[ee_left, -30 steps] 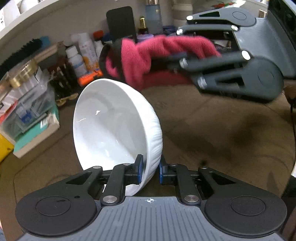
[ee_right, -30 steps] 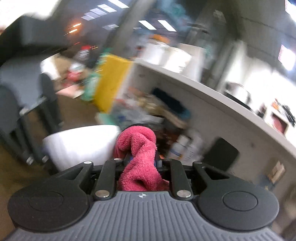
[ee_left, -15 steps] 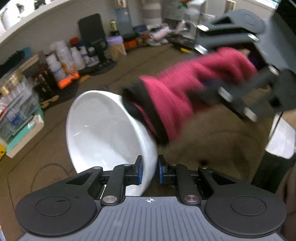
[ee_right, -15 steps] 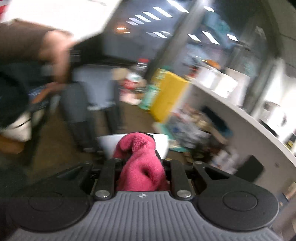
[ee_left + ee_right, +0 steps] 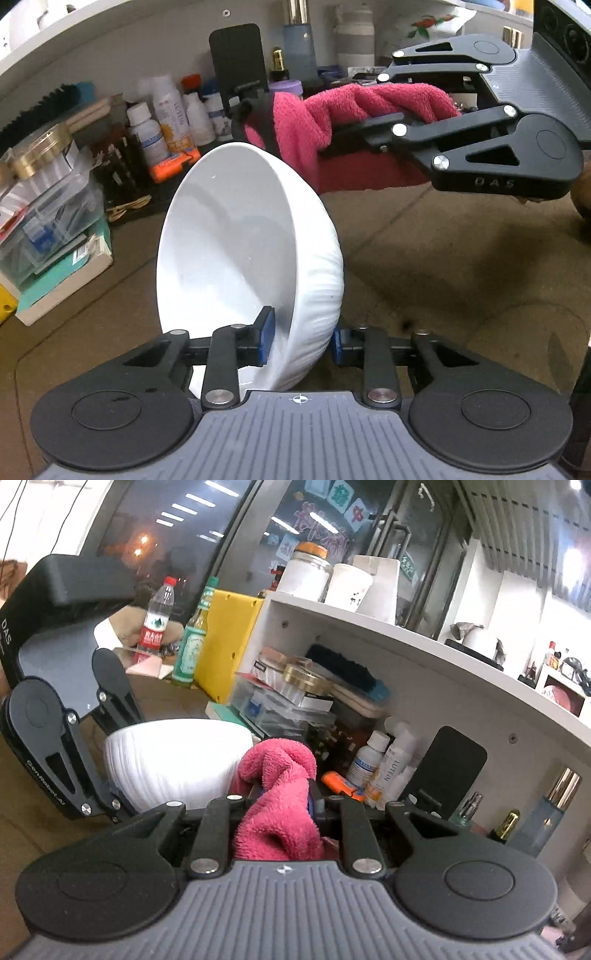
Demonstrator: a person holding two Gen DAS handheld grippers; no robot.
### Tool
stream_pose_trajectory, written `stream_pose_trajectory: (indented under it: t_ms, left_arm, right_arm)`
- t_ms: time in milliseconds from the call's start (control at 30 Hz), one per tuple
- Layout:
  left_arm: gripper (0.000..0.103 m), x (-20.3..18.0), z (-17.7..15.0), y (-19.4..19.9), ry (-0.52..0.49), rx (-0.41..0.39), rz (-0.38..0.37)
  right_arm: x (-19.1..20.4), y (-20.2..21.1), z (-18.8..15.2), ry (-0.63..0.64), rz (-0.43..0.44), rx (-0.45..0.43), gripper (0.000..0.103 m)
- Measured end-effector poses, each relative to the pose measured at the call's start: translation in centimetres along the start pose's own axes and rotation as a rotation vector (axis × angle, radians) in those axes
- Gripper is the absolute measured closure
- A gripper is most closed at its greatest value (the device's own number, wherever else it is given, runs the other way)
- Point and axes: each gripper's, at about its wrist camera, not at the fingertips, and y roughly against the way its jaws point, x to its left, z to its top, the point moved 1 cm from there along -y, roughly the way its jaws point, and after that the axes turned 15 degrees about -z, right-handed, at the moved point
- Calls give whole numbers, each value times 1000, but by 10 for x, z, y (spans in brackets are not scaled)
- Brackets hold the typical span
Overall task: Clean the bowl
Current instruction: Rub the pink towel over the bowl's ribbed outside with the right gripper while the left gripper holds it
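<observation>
My left gripper (image 5: 300,341) is shut on the rim of a white ribbed bowl (image 5: 236,258), held on edge above the brown table with its opening facing left. My right gripper (image 5: 255,118) comes in from the upper right, shut on a red cloth (image 5: 354,107) bunched between its fingers; the cloth sits just above and behind the bowl's top rim. In the right wrist view the cloth (image 5: 277,797) fills the gripper (image 5: 282,801), the bowl (image 5: 177,760) lies just left of it, and the left gripper's body (image 5: 55,746) shows at the far left.
The brown table (image 5: 443,258) lies under both grippers. Bottles (image 5: 166,118), plastic boxes (image 5: 44,214) and a black stand (image 5: 238,59) crowd the back under a white shelf (image 5: 406,635). A yellow box (image 5: 225,642) stands beyond it.
My right gripper swept the cloth down over the bowl's rim, then back up behind the rim. The bowl stays held on edge in my left gripper.
</observation>
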Motion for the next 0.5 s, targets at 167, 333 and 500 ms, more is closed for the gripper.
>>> stream_pose_trajectory:
  t_ms: [167, 333, 500]
  left_arm:
    - [72, 1, -1, 0, 3, 19, 1]
    - [72, -3, -5, -2, -12, 31, 17]
    - [71, -6, -4, 0, -35, 44, 22]
  right_arm:
    - [36, 39, 2, 156, 200, -57, 82]
    - [38, 70, 7, 155, 306, -107, 84]
    - [-1, 14, 16, -24, 37, -26, 82]
